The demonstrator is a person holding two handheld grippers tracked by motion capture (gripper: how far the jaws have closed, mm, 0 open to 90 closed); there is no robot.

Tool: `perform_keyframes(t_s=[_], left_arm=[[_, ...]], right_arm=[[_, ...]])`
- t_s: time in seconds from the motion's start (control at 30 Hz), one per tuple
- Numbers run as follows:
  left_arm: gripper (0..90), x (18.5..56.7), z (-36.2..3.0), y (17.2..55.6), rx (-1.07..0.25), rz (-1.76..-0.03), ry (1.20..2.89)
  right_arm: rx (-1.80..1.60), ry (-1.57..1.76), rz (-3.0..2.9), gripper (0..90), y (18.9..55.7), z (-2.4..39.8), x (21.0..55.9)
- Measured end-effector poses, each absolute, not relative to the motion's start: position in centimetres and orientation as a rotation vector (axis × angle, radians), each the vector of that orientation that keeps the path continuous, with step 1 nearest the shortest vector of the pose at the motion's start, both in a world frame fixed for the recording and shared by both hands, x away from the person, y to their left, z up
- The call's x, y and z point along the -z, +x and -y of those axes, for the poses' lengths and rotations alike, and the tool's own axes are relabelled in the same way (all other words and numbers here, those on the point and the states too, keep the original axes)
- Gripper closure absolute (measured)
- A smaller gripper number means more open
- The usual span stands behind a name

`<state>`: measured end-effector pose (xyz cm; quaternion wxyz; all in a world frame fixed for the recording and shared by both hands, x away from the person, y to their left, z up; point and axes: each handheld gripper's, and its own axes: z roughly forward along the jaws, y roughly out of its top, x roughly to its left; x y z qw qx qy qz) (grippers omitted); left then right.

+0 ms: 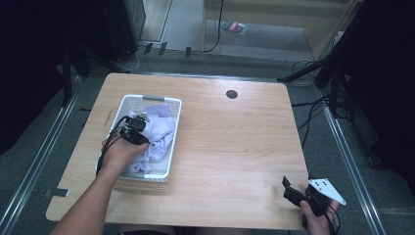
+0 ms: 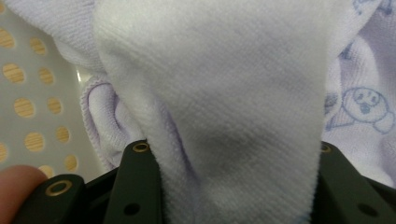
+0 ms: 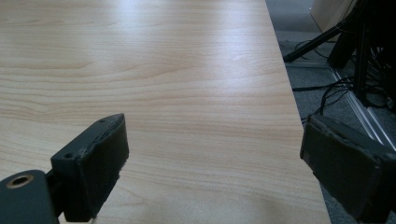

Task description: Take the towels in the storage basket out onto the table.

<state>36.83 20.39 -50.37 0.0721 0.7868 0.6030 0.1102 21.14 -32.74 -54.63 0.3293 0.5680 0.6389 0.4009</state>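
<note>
at the left of the wooden table (image 1: 230, 142) stands a white perforated basket (image 1: 174, 128), its long side running away from the person, with a grey handle strip on its far rim. a pale lilac cloth (image 1: 159, 134) lies bunched inside it, filling most of the basket. the left hand (image 1: 119, 152) reaches in from the near side and holds the left gripper (image 1: 133, 128) down in the basket, on top of the cloth. in the left gripper view a thick fold of that cloth (image 2: 219, 102) rises between the two black jaws, which press against it from both sides, so the jaws are pinching the cloth; a small blue cartoon print shows on the fabric at the right, and the basket's holed wall (image 2: 32, 93) stands at the left with wood showing through the holes. a round dark grommet (image 1: 231, 94) sits near the table's far edge. at the near right corner the right hand (image 1: 318, 219) holds the right gripper (image 1: 288, 188) just above the tabletop, well apart from the basket, its grey three-cornered plate on top. in the right gripper view its jaws are spread wide with bare wood between them.
</note>
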Motion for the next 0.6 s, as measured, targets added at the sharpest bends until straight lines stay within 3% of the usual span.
perform_keyframes(t_s=[0.6], left_arm=[[60.2,48.3,-21.6,37.3,-0.242,-1.898,2.254]], right_arm=[[-1.051,1.490,-1.671,7.8,21.1,32.8,54.6]])
